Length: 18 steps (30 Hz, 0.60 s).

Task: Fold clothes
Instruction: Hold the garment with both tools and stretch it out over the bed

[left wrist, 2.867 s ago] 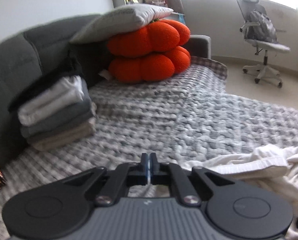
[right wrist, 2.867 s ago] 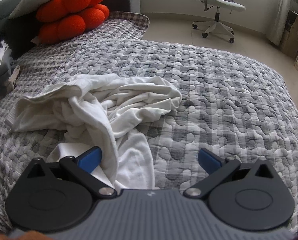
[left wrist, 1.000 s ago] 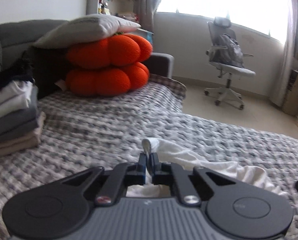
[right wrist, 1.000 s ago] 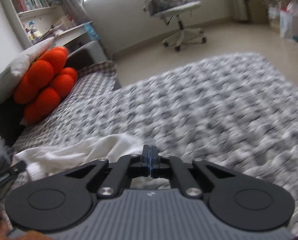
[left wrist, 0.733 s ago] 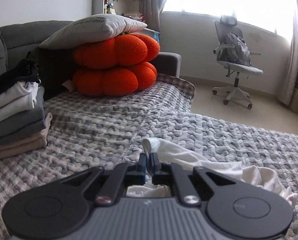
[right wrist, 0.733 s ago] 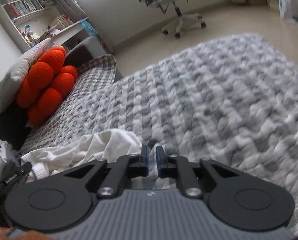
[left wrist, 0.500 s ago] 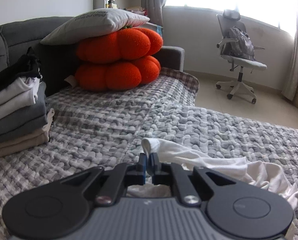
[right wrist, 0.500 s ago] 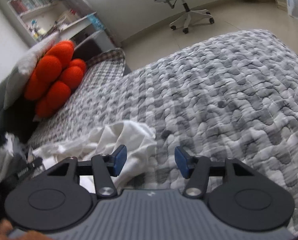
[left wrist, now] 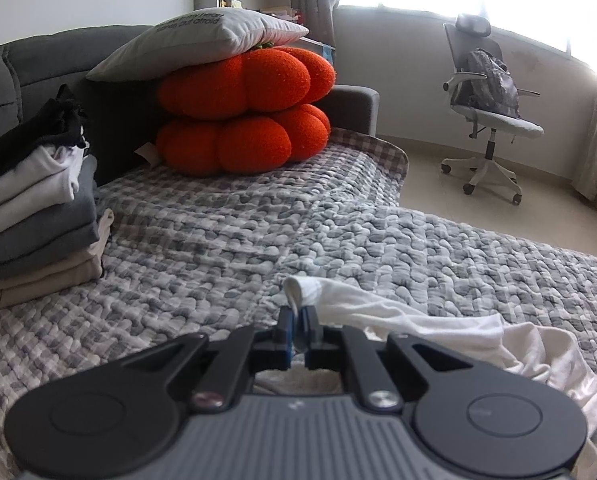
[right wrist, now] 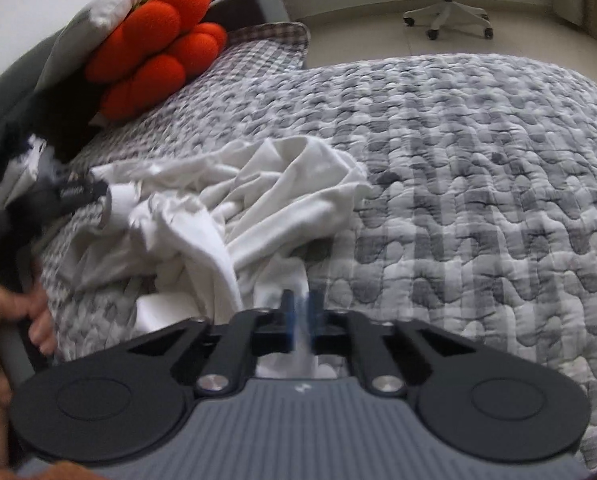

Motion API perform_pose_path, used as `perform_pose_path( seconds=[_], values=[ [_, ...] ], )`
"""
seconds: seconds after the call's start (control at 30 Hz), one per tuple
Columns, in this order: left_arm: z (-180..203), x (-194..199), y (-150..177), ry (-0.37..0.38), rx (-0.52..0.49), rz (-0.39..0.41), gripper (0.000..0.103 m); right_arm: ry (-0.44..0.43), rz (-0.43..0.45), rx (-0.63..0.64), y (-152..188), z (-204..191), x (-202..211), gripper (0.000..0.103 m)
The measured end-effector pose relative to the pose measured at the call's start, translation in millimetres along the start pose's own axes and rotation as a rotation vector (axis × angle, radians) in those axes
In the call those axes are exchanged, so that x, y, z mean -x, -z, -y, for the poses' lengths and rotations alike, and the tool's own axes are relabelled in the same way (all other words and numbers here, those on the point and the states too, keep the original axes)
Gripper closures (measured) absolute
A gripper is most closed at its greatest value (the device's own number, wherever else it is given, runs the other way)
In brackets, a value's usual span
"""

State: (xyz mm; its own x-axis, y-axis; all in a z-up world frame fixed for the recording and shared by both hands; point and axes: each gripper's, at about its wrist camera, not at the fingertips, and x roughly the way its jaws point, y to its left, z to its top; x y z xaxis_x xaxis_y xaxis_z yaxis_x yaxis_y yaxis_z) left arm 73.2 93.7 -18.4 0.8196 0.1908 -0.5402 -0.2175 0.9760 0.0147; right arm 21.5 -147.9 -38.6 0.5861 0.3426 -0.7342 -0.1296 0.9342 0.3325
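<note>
A crumpled white garment [right wrist: 266, 204] lies on the grey quilted bed cover [right wrist: 478, 184]. My left gripper [left wrist: 297, 322] is shut on a rolled edge of the white garment [left wrist: 398, 320], which trails off to the right. My right gripper [right wrist: 300, 312] is shut on a near fold of the same garment. In the right wrist view the left gripper [right wrist: 98, 196] appears at the left, pinching the cloth's far end, with a person's hand [right wrist: 14, 320] on its handle.
A stack of folded clothes [left wrist: 30, 220] sits at the left against the grey sofa back [left wrist: 30, 64]. Orange pumpkin cushions [left wrist: 242, 112] under a grey pillow [left wrist: 202, 40] stand behind. An office chair [left wrist: 490, 108] is on the floor beyond the bed.
My right gripper opened, dropped toward the garment and shut on a near fold. The left gripper kept its hold on the garment's edge and barely moved.
</note>
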Motion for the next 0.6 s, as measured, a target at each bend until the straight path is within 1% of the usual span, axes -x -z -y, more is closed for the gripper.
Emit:
perform_pose_path(
  seconds=[0.07, 0.17, 0.27, 0.53, 0.6],
  values=[
    [-0.7, -0.5, 0.0, -0.005, 0.003, 0.002, 0.098, 0.014, 0.013, 0.012, 1.6, -1.0, 2.7, 0.103],
    [-1.7, -0.1, 0.2, -0.011, 0.006, 0.006, 0.098, 0.072, 0.078, 0.027, 1.2, 1.1, 15.3, 0.103],
    [-3.0, 0.5, 0.3, -0.011, 0.011, 0.007, 0.098, 0.104, 0.120, -0.010, -0.5, 15.7, 26.0, 0.103],
    [-4.4, 5.0, 1.7, -0.009, 0.017, 0.013, 0.098, 0.289, 0.215, -0.046, -11.4, 53.5, 43.6, 0.103],
    [-5.7, 6.5, 1.5, -0.006, 0.019, 0.018, 0.098, 0.358, 0.249, -0.039, -15.5, 59.7, 46.4, 0.103]
  ],
)
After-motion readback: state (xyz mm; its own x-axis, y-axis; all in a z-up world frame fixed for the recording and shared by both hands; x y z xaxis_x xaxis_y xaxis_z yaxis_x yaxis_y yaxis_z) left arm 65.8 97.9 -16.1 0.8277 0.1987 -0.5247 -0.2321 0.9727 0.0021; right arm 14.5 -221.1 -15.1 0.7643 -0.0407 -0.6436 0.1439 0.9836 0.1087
